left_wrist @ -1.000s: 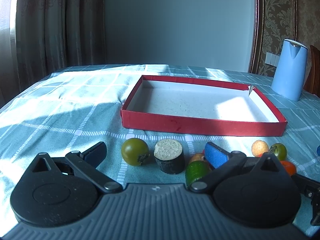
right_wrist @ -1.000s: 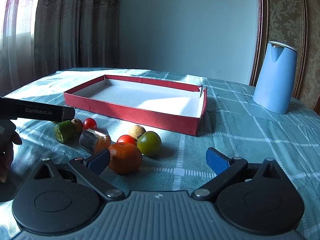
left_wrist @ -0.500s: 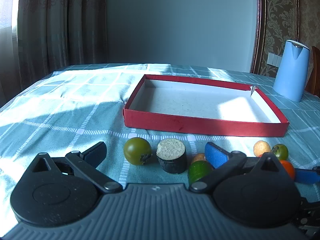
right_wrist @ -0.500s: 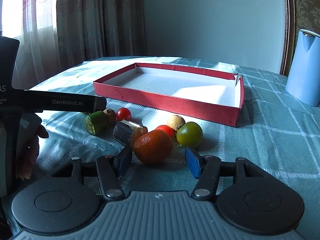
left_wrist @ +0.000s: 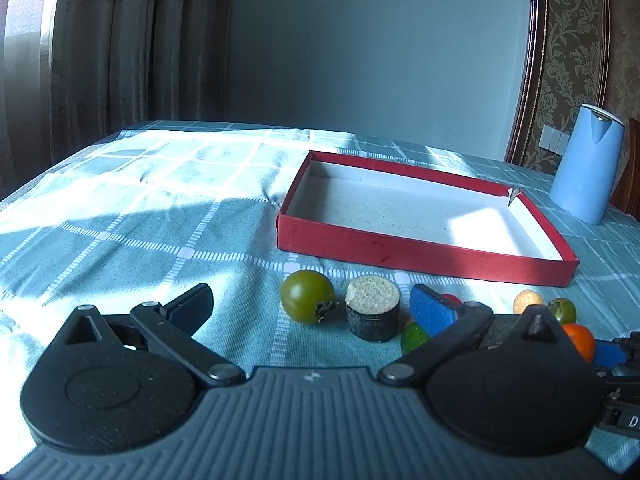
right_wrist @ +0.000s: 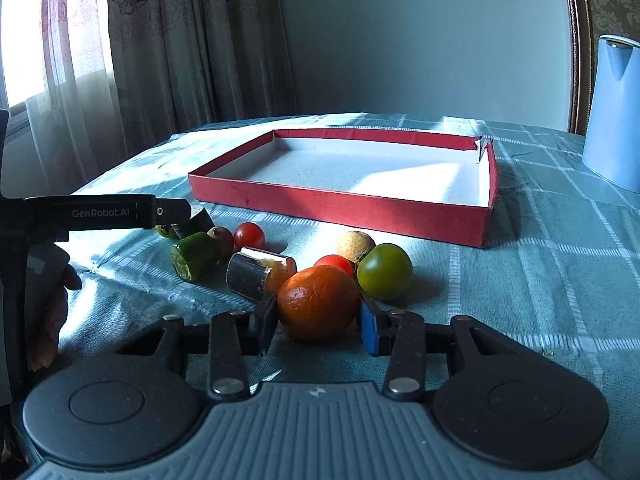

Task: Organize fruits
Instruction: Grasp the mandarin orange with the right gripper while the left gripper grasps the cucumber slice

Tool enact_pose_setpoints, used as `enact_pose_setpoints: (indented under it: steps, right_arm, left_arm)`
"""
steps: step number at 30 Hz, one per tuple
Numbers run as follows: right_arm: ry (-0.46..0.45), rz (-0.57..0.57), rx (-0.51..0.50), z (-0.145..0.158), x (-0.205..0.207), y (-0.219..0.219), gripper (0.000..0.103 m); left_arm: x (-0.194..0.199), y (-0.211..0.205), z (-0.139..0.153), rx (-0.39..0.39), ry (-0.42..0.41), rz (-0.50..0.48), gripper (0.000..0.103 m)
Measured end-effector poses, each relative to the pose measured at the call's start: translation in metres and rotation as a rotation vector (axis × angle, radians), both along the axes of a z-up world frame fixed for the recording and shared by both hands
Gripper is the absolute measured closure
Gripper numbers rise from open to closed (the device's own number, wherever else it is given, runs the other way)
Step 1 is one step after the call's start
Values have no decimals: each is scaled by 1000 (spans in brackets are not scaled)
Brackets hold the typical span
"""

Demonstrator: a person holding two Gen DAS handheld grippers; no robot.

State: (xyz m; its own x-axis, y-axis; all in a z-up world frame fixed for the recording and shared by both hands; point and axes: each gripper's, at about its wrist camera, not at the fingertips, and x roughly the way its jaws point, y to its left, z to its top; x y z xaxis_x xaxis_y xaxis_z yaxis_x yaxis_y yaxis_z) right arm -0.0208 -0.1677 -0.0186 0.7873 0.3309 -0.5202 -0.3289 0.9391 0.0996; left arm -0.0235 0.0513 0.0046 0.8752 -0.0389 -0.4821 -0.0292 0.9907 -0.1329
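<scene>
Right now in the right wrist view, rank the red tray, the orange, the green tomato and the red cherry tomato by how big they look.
1. Red tray, by far the largest.
2. Orange, between the right tool's pads; it sits nearest the camera, which exaggerates it.
3. Green tomato.
4. Red cherry tomato, smallest and farther back.

Table dressing and room behind my work area

I see a teal checked tablecloth (left_wrist: 140, 216) filling the lower half of both views, a pale blue kettle (left_wrist: 586, 164) at the right edge, brown patterned curtains (right_wrist: 180, 48) in the upper left, a plain blue-grey wall (left_wrist: 380, 48) top centre, and damask wallpaper (left_wrist: 576, 40) with white switches (left_wrist: 554, 138) at upper right.
</scene>
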Motion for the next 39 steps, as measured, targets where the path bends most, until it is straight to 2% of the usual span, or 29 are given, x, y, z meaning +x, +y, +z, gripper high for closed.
enact_pose_setpoints:
  steps: [4,7,12,17,20,22,23,24,25,26,28,30,32,34,35,39]
  right_arm:
    - [1,-24,37,0,1,-11,62]
    - [10,-20,44,0,2,-11,62]
    - [10,-16,46,0,1,-11,62]
    - [9,-15,44,-1,1,-10,62]
    - [10,-16,45,-1,1,-10,62]
    - [10,-16,45,-1,1,-10,62]
    - [11,-16,46,-1,1,-11,62]
    - [11,-16,46,-1,1,-11,62]
    - [12,-16,45,-1,1,-10,62]
    - [12,-16,44,-1,1,-10,62]
    - [11,-16,44,-1,1,-11,62]
    - [12,-16,45,-1,1,-11,62]
    - [12,-16,44,-1,1,-10,62]
    - [12,-17,44,-1,1,-10,62]
    - [11,-16,43,-1,1,-10,62]
    - [9,-17,44,-1,1,-11,62]
  left_arm:
    - [-8,26,-4,-93,25,31,0]
    - [-11,25,-1,-108,25,-21,0]
    - [-12,-6,-1,3,30,-77,0]
    - [-5,-27,-3,9,83,-178,0]
    - [-2,-42,-6,99,73,-129,0]
    - [1,-50,-9,153,81,-132,1]
    - [2,-54,-10,174,88,-142,4]
    - [2,-58,-11,191,90,-154,14]
    - [3,-60,-12,197,99,-173,20]
    - [3,-63,-14,202,106,-185,20]
    - [3,-67,-15,214,108,-193,26]
    - [3,-67,-15,198,105,-207,35]
    - [3,-67,-15,189,108,-221,39]
    - [2,-65,-15,163,106,-244,58]
    - [1,-66,-15,164,101,-249,63]
    - [0,-67,-14,160,96,-263,72]
